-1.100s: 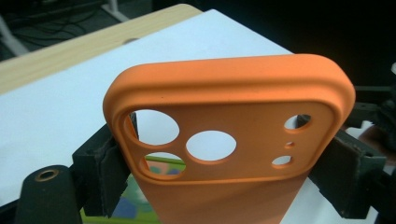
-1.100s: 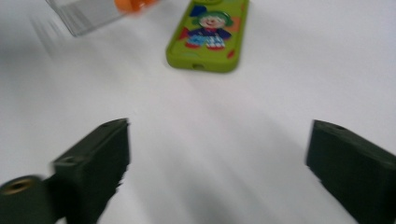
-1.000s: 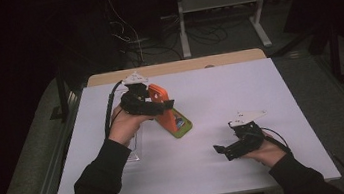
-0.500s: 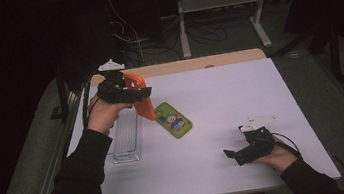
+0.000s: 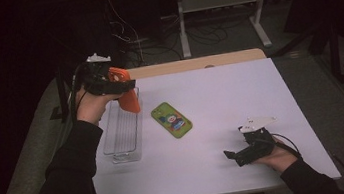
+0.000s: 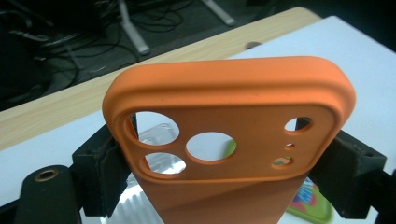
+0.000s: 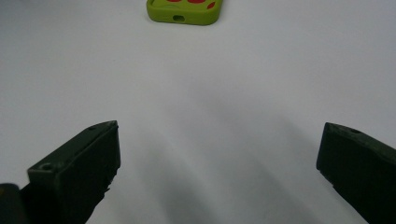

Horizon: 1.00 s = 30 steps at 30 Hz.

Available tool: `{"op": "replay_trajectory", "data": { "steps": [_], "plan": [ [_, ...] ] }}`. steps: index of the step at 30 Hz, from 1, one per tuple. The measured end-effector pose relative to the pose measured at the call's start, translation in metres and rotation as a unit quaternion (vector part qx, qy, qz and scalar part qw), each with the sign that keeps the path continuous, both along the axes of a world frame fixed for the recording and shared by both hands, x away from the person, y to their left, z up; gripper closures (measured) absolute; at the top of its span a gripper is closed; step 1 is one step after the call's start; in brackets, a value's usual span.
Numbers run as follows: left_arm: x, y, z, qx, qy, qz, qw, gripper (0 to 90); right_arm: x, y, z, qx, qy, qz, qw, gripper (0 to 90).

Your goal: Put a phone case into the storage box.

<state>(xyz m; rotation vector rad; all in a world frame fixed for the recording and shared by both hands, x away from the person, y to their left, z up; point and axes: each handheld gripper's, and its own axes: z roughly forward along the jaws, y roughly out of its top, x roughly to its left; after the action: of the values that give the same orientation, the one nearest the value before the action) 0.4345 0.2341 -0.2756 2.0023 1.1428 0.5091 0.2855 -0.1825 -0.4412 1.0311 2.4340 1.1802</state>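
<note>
Left tongs [image 5: 126, 87] are clamped on the orange phone case [image 5: 126, 90], one jaw on each long edge, holding it up in the air over the far end of the clear plastic tray [image 5: 123, 133] at the left of the white desk [image 5: 241, 98]. The case's camera cutouts face the left gripper view. The green phone case [image 5: 171, 120] lies flat just right of the tray, maybe touching nothing, hard to say. Right tongs [image 5: 232, 156] sit low near the front edge, jaws wide apart and holding nothing.
</note>
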Motion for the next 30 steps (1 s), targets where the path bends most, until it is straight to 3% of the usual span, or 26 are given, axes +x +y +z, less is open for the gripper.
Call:
{"op": "replay_trajectory", "data": {
  "steps": [6, 12, 21, 30],
  "plan": [
    [0.017, 0.006, -0.004, 0.012, 0.009, 0.044, 0.9989, 15.0, 0.0, -0.001, 0.0, 0.003, -0.002, 0.001, 1.0, 0.0],
    [0.034, 0.005, -0.009, 0.029, 0.011, 0.083, 0.9961, 14.9, -0.001, -0.001, 0.002, 0.007, -0.006, 0.004, 0.9999, 0.0],
    [0.061, 0.001, -0.027, 0.058, 0.03, 0.141, 0.9879, 14.8, -0.002, -0.001, 0.003, 0.012, -0.008, 0.006, 0.9999, 0.0],
    [0.08, -0.005, -0.043, 0.065, 0.037, 0.168, 0.9829, 14.7, -0.002, -0.003, 0.004, 0.018, -0.005, 0.007, 0.9998, 0.0]
  ]
}}
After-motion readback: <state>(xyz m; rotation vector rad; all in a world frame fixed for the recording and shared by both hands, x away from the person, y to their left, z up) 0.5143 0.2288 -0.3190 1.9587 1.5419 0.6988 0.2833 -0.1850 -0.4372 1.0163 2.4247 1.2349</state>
